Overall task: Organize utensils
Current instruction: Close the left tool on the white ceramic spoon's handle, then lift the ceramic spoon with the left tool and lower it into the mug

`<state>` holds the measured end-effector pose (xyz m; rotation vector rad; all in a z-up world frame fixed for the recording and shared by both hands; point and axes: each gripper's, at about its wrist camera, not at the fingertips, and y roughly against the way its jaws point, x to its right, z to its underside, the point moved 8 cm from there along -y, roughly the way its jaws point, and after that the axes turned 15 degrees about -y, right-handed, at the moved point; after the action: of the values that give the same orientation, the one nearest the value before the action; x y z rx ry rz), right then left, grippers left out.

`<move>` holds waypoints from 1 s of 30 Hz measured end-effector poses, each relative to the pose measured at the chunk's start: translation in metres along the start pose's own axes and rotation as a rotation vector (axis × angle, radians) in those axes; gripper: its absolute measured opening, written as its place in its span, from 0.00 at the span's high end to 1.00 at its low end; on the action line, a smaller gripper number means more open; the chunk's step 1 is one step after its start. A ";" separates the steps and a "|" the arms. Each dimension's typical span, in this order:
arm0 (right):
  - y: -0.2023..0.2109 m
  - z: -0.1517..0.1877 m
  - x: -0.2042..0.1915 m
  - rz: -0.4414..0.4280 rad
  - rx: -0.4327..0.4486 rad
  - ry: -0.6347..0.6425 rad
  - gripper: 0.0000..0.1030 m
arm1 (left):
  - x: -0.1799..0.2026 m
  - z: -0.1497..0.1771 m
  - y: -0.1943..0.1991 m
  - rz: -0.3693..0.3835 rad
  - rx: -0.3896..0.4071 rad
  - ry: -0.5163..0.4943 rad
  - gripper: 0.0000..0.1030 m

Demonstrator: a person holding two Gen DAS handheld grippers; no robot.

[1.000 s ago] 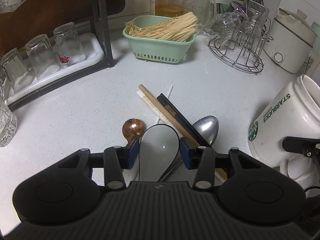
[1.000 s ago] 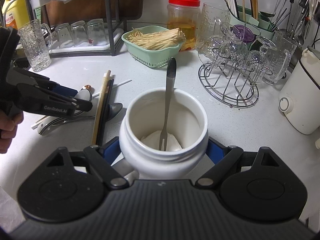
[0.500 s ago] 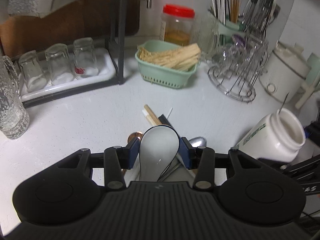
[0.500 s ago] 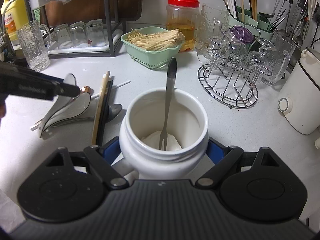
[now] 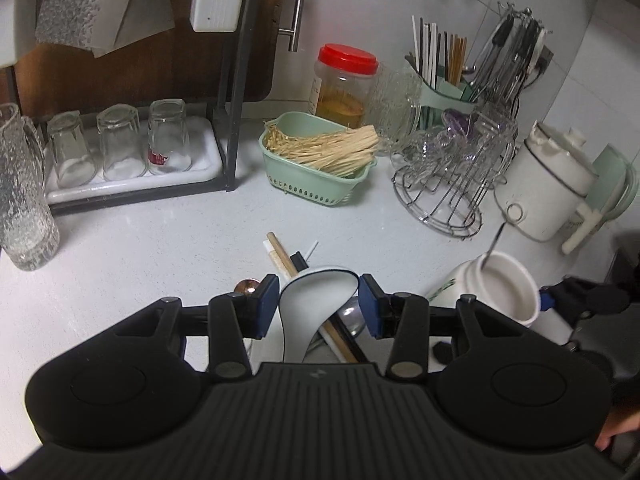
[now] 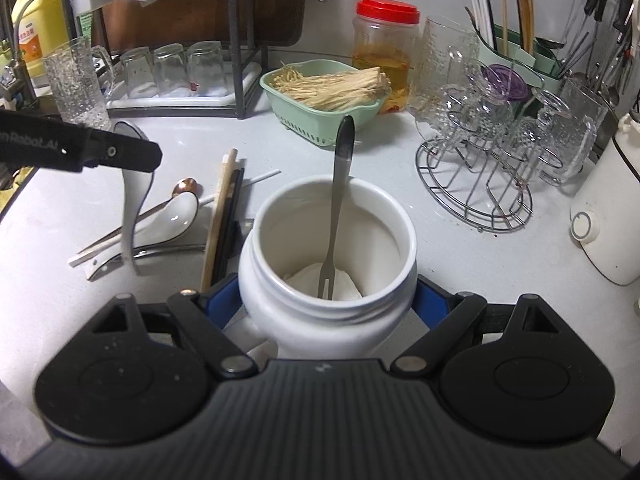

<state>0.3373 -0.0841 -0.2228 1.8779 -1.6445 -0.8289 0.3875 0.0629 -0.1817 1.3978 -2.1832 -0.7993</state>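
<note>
My left gripper is shut on a white ceramic spoon with a dark rim, held tilted above the counter. From the right wrist view the same spoon hangs handle-down from the left gripper. My right gripper is shut on a white jar, and a metal fork stands inside it. The jar is at the right in the left wrist view. On the counter lie a second white spoon, a copper spoon, chopsticks and a metal spoon.
A green basket of thin sticks, a red-lidded jar, a wire rack of glasses and a white cooker stand behind. Upturned glasses sit on a tray at the left. A textured glass stands near the left edge.
The left gripper has risen with the white spoon, lifting it off the utensil pile, and has rolled a little. The right gripper and the jar stay where they were.
</note>
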 end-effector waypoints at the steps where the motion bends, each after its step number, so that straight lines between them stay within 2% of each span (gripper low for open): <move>1: 0.000 0.000 -0.001 -0.001 0.003 0.006 0.11 | -0.001 0.000 0.000 0.003 -0.001 0.006 0.52; 14: -0.005 -0.002 -0.011 -0.016 0.007 0.022 0.11 | 0.000 -0.013 0.003 0.038 0.006 0.044 0.53; 30: -0.008 -0.004 -0.016 -0.022 0.008 0.027 0.11 | 0.031 -0.070 0.037 0.112 0.088 -0.009 0.53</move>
<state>0.3442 -0.0677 -0.2238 1.9081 -1.6158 -0.8036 0.3936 0.0303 -0.1035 1.3013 -2.3056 -0.6780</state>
